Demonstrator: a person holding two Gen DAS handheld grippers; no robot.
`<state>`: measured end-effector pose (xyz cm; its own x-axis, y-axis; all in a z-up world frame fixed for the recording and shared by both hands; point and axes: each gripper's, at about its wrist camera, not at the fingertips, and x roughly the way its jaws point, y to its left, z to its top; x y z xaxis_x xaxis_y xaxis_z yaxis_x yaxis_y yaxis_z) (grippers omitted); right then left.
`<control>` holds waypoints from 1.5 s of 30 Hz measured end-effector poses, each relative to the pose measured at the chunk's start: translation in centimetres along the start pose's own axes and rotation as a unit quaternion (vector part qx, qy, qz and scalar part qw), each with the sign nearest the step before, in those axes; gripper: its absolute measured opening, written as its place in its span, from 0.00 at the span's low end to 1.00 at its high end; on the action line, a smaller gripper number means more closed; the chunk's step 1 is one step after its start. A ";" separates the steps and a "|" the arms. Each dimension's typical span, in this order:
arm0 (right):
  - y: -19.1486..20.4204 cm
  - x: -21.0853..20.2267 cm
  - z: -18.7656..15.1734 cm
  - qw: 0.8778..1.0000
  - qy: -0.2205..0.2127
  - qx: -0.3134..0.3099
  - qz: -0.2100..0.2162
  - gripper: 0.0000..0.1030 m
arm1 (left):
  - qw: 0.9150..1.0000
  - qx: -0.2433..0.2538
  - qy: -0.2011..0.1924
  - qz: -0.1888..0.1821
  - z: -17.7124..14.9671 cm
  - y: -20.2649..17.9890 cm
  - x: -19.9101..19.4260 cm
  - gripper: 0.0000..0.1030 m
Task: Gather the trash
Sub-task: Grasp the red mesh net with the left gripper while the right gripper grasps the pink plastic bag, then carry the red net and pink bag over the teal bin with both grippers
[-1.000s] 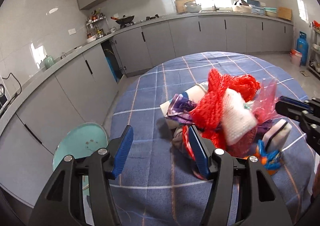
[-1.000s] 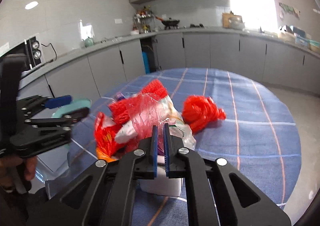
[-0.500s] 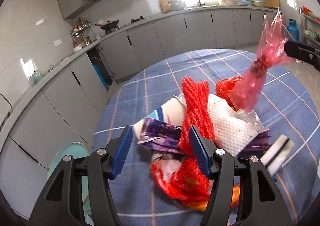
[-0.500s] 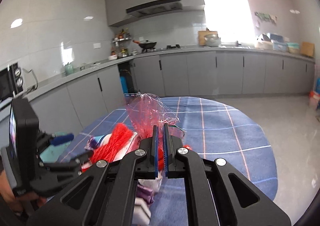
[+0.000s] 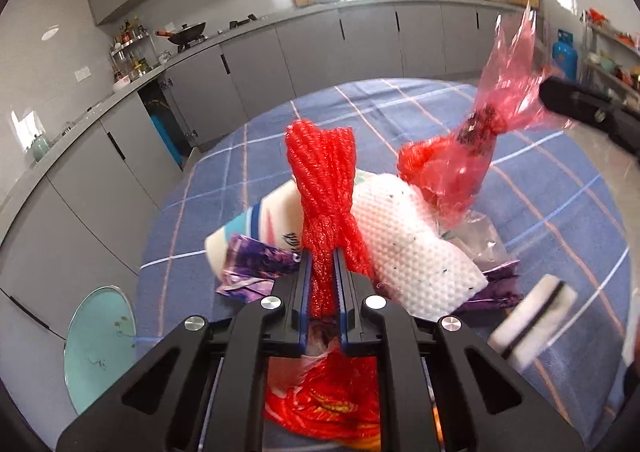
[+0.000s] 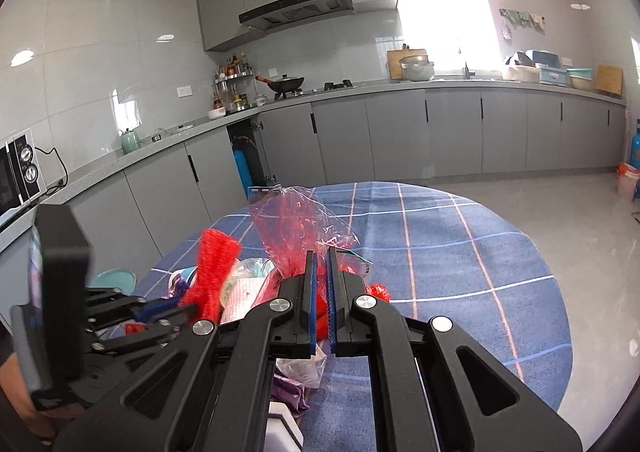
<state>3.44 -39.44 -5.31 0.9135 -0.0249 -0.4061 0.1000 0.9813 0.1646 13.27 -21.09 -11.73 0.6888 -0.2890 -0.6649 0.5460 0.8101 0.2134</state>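
A pile of trash lies on a round table with a blue checked cloth (image 5: 400, 107). My left gripper (image 5: 323, 284) is shut on a red foam net sleeve (image 5: 324, 187) that stands up from the pile. My right gripper (image 6: 320, 292) is shut on a thin red plastic bag (image 6: 296, 232), held lifted above the pile; the bag also shows in the left wrist view (image 5: 492, 119). Under them lie a white foam net sheet (image 5: 412, 248), a purple wrapper (image 5: 256, 264), a white carton (image 5: 260, 219) and a red printed bag (image 5: 328, 400).
A white block with a black stripe (image 5: 532, 320) lies at the table's right. A teal round stool (image 5: 100, 344) stands left of the table. Grey kitchen cabinets (image 6: 400, 135) run along the walls. A blue gas bottle (image 5: 564, 55) stands at the far right.
My left gripper has closed on the red foam net sleeve; it was open before. My right gripper has lifted the red plastic bag higher above the pile.
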 end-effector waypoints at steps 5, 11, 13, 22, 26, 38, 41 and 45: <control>0.7 0.3 0.8 1.000 -0.005 -0.001 0.003 0.05 | 0.999 0.001 -0.033 0.006 0.1 1.1 -3.3 0.10; 2.8 0.5 1.8 1.000 -0.011 -0.016 0.018 0.05 | 0.997 -0.025 -0.059 0.034 0.1 3.9 -6.0 0.10; 3.6 0.9 2.1 0.999 -0.013 -0.021 0.024 0.05 | 0.996 -0.030 -0.064 0.047 0.0 4.7 -6.6 0.10; 6.9 1.8 3.4 0.998 -0.021 -0.044 0.043 0.05 | 0.992 -0.048 -0.073 0.094 -1.4 8.7 -8.7 0.10; 8.2 1.9 4.1 0.997 -0.025 -0.054 0.049 0.05 | 0.990 -0.054 -0.077 0.107 -1.8 10.3 -9.4 0.10; 12.8 3.8 4.6 0.993 -0.019 -0.088 0.077 0.05 | 0.982 -0.095 -0.073 0.145 -4.1 15.7 -10.6 0.10; 14.3 4.5 4.5 0.992 -0.015 -0.096 0.087 0.05 | 0.981 -0.102 -0.069 0.151 -4.8 16.8 -10.8 0.10; 16.4 5.4 4.3 0.989 -0.010 -0.106 0.099 0.05 | 0.978 -0.113 -0.066 0.162 -5.6 18.4 -10.9 0.10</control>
<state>11.70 -24.26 -0.90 0.9148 0.1698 -0.3666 -0.1647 0.9853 0.0453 13.10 -0.13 -4.55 0.8716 -0.0504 -0.4877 0.1801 0.9581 0.2228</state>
